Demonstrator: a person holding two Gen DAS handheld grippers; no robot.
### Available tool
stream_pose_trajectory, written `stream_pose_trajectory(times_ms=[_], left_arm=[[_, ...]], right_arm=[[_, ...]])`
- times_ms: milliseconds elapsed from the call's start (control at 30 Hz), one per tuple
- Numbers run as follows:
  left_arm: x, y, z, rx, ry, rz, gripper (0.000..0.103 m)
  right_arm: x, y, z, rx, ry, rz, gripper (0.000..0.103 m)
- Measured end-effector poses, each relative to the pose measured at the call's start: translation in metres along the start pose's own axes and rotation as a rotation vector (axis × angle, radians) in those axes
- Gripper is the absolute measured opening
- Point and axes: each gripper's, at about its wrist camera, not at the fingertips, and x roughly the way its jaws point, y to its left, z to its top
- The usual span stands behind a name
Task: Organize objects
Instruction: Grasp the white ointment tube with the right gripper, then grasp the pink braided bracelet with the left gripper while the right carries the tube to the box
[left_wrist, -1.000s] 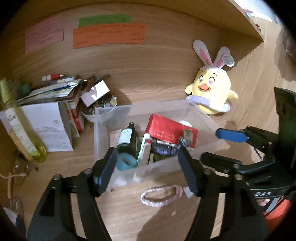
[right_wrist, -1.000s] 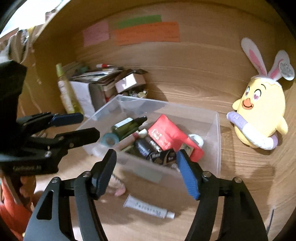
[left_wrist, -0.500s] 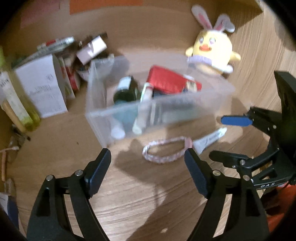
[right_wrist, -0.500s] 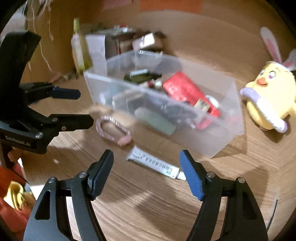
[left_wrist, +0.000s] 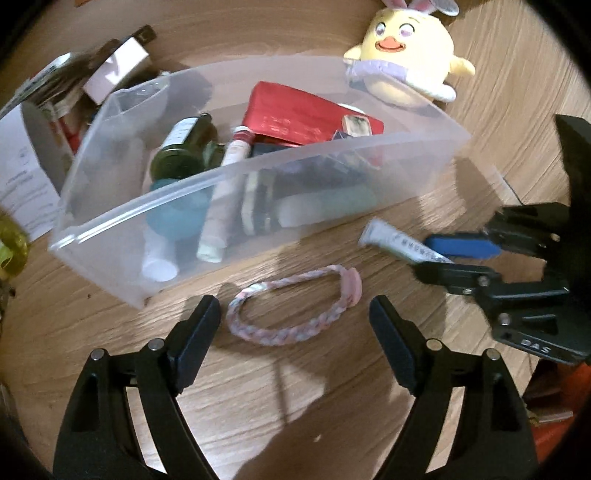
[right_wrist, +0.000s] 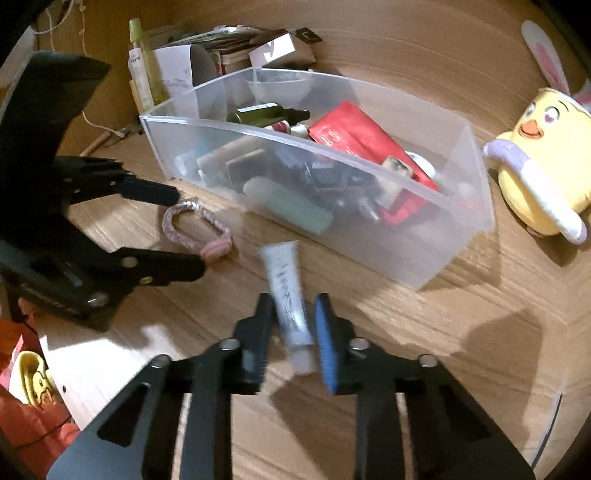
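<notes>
The step in hand looks like gathering the loose items on the worktop (left_wrist: 480, 122) into the clear bin (left_wrist: 258, 177). In the right wrist view the right tool (right_wrist: 293, 325) has its fingers narrowed around the lower end of a small white tube (right_wrist: 286, 291) at the bottom centre of the frame; whether they already press it is hard to tell through the blur. The tube points up toward the bin's near wall and lies just below it. In the left wrist view the left tool (left_wrist: 295, 321) stands wide, holding nothing, with a pink braided hair tie (left_wrist: 291, 306) lying flat between its fingertips in the lower middle, just below the bin. The next move likely calls for a firm pinch on the tube, a lift over the rim and a release among the bottles and red packet (left_wrist: 295, 110). The hair tie needs a low, flat pinch.
</notes>
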Motion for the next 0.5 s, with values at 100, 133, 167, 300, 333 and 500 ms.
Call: stream_pose_trajectory(times_ms=[100, 133, 167, 300, 333, 500], left_arm=[[0.003, -0.005, 0.002, 0.008, -0.009, 0.004, 0.083], [0.003, -0.007, 0.003, 0.007, -0.012, 0.003, 0.078], [0.004, -0.008, 0.003, 0.01, -0.017, 0.003, 0.075], [0.002, -0.012, 0.002, 0.033, -0.042, 0.014, 0.046], [0.001, -0.013, 0.002, 0.038, -0.046, 0.014, 0.035], [-0.003, -0.008, -0.004, 0.024, -0.049, 0.003, 0.007]], right_arm=[[-0.007, 0.001, -0.01, 0.012, -0.009, 0.003, 0.015], [-0.008, 0.001, -0.012, 0.015, -0.011, 0.003, 0.015], [-0.01, 0.001, -0.016, 0.022, -0.014, 0.004, 0.015], [-0.014, 0.001, -0.023, 0.06, -0.029, 0.02, 0.015], [-0.015, 0.0, -0.024, 0.07, -0.033, 0.026, 0.015], [-0.023, -0.001, -0.028, 0.119, -0.069, 0.047, 0.015]])
